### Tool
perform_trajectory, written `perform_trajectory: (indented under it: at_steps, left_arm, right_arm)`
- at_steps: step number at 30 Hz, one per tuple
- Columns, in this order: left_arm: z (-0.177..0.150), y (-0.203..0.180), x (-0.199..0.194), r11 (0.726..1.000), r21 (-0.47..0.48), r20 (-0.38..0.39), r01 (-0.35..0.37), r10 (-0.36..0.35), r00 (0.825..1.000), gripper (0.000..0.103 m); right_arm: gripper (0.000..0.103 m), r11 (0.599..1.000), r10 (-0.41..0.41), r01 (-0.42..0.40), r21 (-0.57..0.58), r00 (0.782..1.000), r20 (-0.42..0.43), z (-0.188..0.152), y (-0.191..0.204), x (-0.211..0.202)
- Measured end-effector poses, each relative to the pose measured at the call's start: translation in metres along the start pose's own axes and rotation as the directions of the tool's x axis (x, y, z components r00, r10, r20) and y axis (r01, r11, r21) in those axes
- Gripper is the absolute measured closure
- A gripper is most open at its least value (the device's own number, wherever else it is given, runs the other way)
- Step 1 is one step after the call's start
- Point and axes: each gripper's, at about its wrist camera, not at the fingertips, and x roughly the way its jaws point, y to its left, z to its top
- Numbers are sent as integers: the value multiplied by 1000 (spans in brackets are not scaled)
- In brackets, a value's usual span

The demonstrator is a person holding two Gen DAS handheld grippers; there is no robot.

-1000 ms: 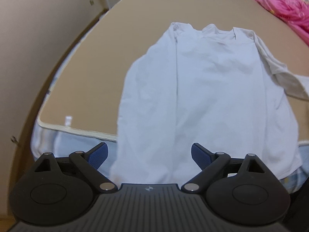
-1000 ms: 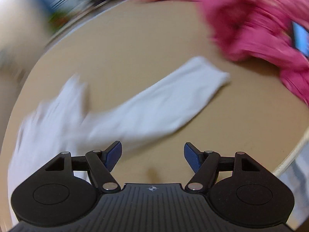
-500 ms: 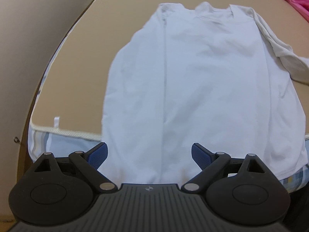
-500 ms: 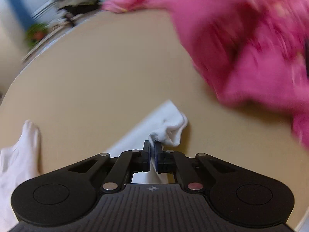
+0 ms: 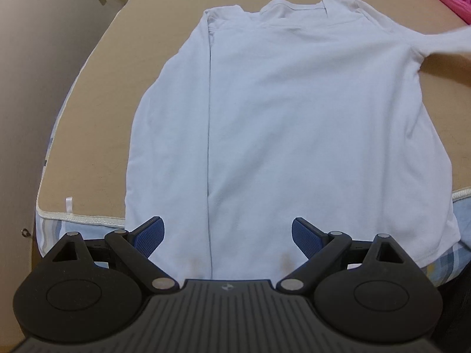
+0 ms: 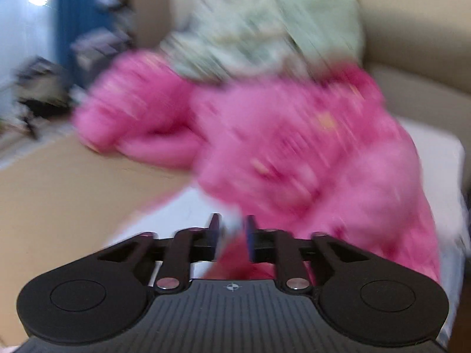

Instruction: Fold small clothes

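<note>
A white long-sleeved shirt (image 5: 309,111) lies flat on the tan bed surface (image 5: 117,88), its left sleeve folded in along the body. Its right sleeve (image 5: 444,39) is lifted and blurred, stretched toward the right edge. My left gripper (image 5: 228,234) is open and empty above the shirt's hem. My right gripper (image 6: 232,235) is nearly closed with a narrow gap; white sleeve cloth (image 6: 176,211) shows blurred by its left finger, so the hold itself is unclear.
A pink blanket (image 6: 294,147) is piled on the bed ahead of the right gripper, with a pale green bundle (image 6: 265,29) behind it. The bed's piped front edge (image 5: 82,217) and striped side lie at lower left. A beige wall (image 5: 44,58) stands left.
The right gripper shut on the sleeve end, then lifted and swung it up toward the pink blanket. The left gripper moved closer over the shirt, still open.
</note>
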Motion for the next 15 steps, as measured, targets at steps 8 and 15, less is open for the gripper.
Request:
perform_trajectory:
  at_steps: [8,15]
  left_arm:
    - [-1,15,5,999,-48,-8,3,-3,1000,7]
    - [-33,32,-2,998,-54,23,32,-31,999,7]
  right_arm:
    - [40,960,278,-276,46,960,-41,-67,-29,-83]
    - [32,740,526,-643,-196,735,-427,-208,-2,-218]
